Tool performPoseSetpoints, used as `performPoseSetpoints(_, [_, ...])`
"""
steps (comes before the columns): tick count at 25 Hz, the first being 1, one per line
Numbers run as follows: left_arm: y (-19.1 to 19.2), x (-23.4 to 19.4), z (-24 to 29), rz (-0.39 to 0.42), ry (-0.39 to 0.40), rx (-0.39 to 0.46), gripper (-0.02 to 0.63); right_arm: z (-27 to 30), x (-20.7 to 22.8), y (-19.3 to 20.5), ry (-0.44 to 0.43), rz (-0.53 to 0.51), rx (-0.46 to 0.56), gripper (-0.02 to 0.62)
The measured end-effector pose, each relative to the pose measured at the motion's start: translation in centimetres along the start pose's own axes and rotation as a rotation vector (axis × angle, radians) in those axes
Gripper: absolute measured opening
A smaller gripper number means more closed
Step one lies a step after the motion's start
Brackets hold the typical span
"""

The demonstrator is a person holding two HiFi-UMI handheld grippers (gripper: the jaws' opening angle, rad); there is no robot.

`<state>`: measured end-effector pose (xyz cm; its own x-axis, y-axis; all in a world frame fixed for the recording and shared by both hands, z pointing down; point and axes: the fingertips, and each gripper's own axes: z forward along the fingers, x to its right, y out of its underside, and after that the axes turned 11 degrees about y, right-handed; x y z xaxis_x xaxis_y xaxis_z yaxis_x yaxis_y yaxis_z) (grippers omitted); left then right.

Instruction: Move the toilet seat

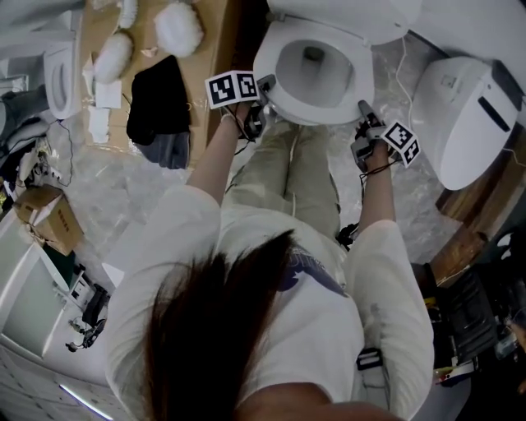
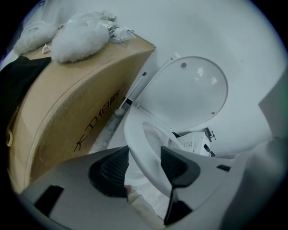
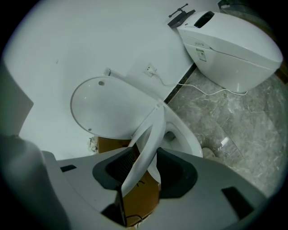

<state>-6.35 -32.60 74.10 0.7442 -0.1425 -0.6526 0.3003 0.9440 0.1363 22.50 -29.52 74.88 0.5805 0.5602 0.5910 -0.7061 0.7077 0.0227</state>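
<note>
The white toilet seat (image 1: 362, 80) is a ring over the bowl (image 1: 316, 70), with the lid (image 1: 362, 20) standing open behind it. My left gripper (image 1: 265, 86) holds the ring's left side and my right gripper (image 1: 363, 111) its right side. In the left gripper view the seat (image 2: 144, 148) runs between the dark pads of the gripper (image 2: 143, 167), and the raised lid (image 2: 184, 94) shows beyond. In the right gripper view the seat (image 3: 150, 134) is tilted up off the bowl (image 3: 186, 134), edge-on between the pads of the gripper (image 3: 146, 167).
A cardboard box (image 1: 209, 49) stands just left of the toilet, with white fluffy items (image 1: 177, 25) and a black cloth (image 1: 160, 99) on it. A second white toilet unit (image 1: 464, 115) lies on the marble floor at right, its cord (image 3: 198, 87) trailing. The person's legs (image 1: 296, 173) are in front of the bowl.
</note>
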Motion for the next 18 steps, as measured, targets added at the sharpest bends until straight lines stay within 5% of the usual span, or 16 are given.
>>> performPoseSetpoints(8, [-3.2,2.6,-0.8,-0.022,-0.003,0.038,0.202,-1.3,-3.2,-2.4,-0.08,-0.057,-0.07,0.191])
performPoseSetpoints(18, [-7.0,4.9,-1.3,-0.11,0.015,0.138,0.207,-2.1,-6.6,-5.2,-0.195,-0.011,-0.143,0.217])
